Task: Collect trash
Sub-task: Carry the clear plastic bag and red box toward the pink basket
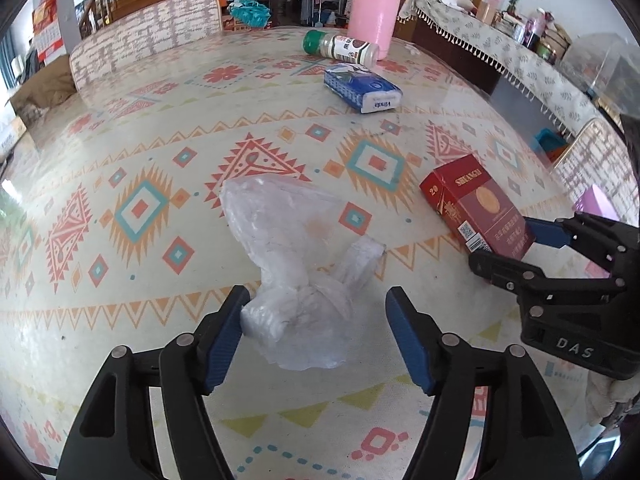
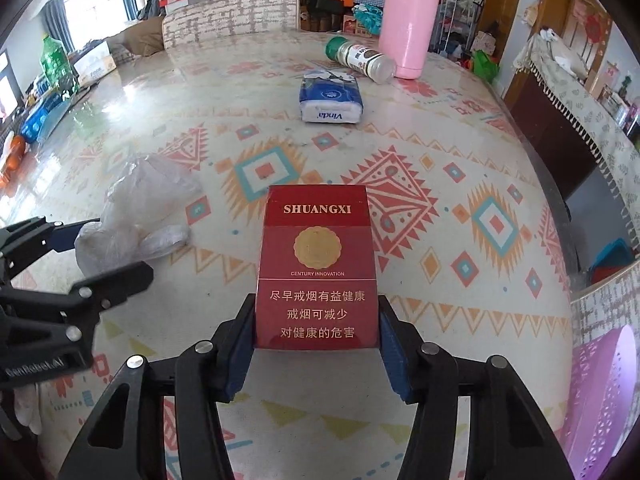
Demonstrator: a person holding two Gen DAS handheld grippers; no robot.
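A crumpled clear plastic bag [image 1: 292, 248] lies on the patterned tablecloth [image 1: 132, 128]. My left gripper [image 1: 318, 296] stands open around the bag's near end; its left pad [image 1: 224, 340] touches the plastic and the right pad [image 1: 412, 344] is apart from it. To the right, a red cigarette pack [image 2: 318, 264] lies flat, and my right gripper [image 2: 316, 300] is shut on its near end, a blue pad against each long side. The left wrist view shows the same pack [image 1: 476, 208] between the right gripper's [image 1: 502, 242] fingers. The bag [image 2: 136, 212] and left gripper [image 2: 120, 246] show at left in the right wrist view.
Farther back on the table are a blue tissue pack [image 1: 362, 90], a spice jar [image 1: 340, 48] lying on its side with a green lid, and a tall pink bottle [image 1: 374, 12]. A padded chair [image 1: 148, 36] stands at the far edge. A pink perforated basket [image 2: 600, 380] sits at lower right.
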